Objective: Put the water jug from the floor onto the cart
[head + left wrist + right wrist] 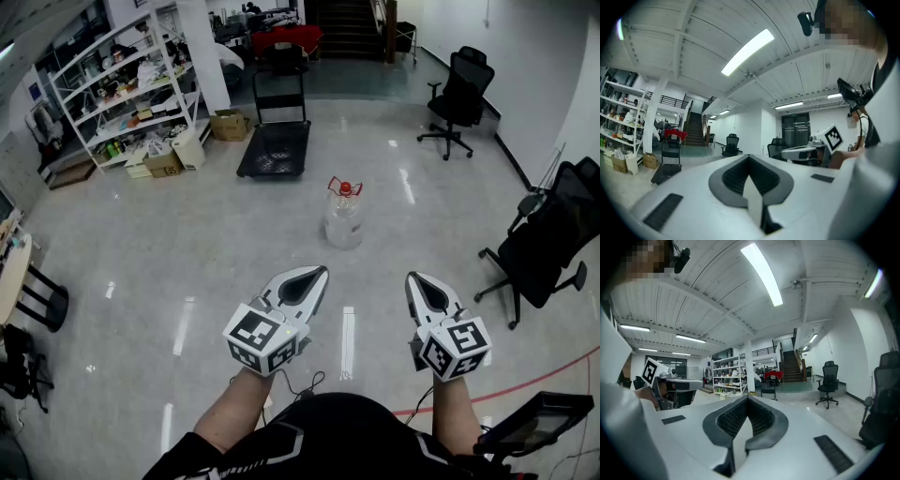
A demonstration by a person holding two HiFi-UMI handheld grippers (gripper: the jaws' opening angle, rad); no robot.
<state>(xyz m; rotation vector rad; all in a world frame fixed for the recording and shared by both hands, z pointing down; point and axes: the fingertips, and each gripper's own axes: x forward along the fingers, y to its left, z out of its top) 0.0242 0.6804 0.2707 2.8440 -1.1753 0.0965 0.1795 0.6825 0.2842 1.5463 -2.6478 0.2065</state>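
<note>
A clear water jug (343,217) with a red cap and red handle stands upright on the glossy floor, mid-room. Beyond it to the left sits a black flat cart (275,148) with its push handle at the far end; the same cart (666,168) shows small in the left gripper view. My left gripper (315,274) and right gripper (415,278) are both shut and hold nothing. They hover side by side in front of me, well short of the jug, pointing roughly level. The jug is hidden in both gripper views.
White shelving (122,89) with boxes lines the far left. A cardboard box (229,124) lies near the cart. Black office chairs stand at the back right (457,98) and right (548,241). A stool (37,298) sits at the left edge. Stairs (345,23) rise at the back.
</note>
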